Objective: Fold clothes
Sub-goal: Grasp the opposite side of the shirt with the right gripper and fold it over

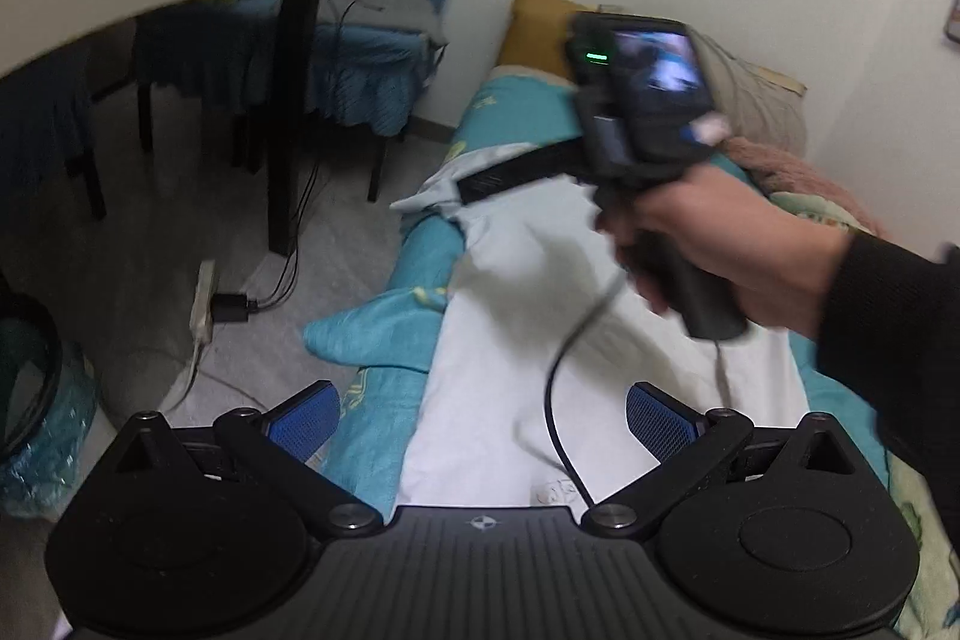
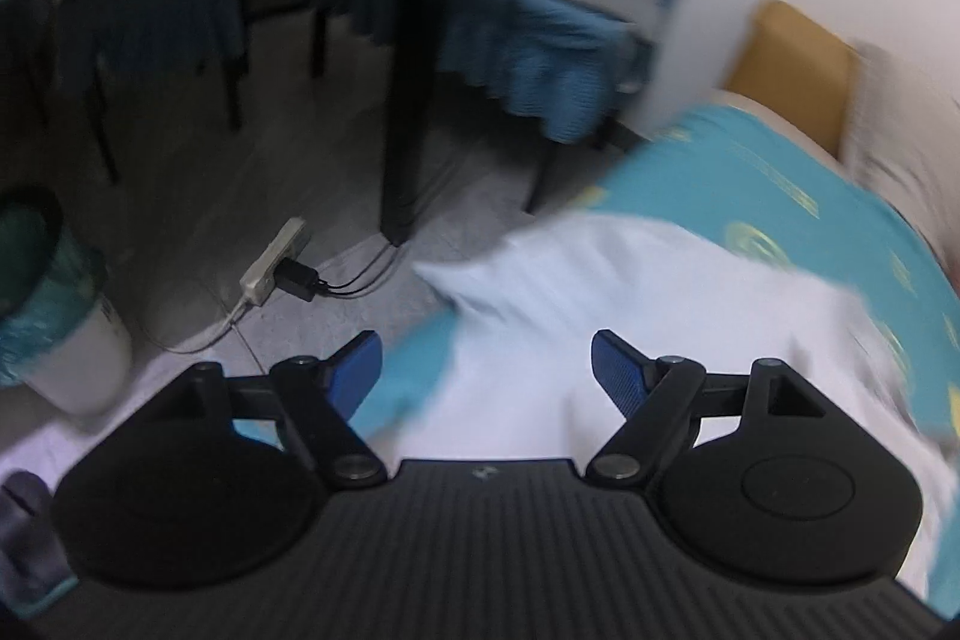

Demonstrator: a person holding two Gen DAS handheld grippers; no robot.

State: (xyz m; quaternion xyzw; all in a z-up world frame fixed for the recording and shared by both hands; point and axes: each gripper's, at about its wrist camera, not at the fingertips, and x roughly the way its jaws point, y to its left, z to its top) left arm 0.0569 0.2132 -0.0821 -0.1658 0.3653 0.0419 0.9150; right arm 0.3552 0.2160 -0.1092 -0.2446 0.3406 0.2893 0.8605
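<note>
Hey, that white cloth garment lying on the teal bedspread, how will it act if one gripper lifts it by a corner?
The white cloth garment will probably droop and fold: it already lies in soft wrinkles. It looks thin, so likely light. The part overhanging the teal bedspread edge may slide floorward. Both the left gripper and right gripper are open, holding nothing.

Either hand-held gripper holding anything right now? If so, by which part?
Nothing held. Left hand-held gripper and right hand-held gripper are both open, nothing between their fingers, above the white garment on the bed.
</note>
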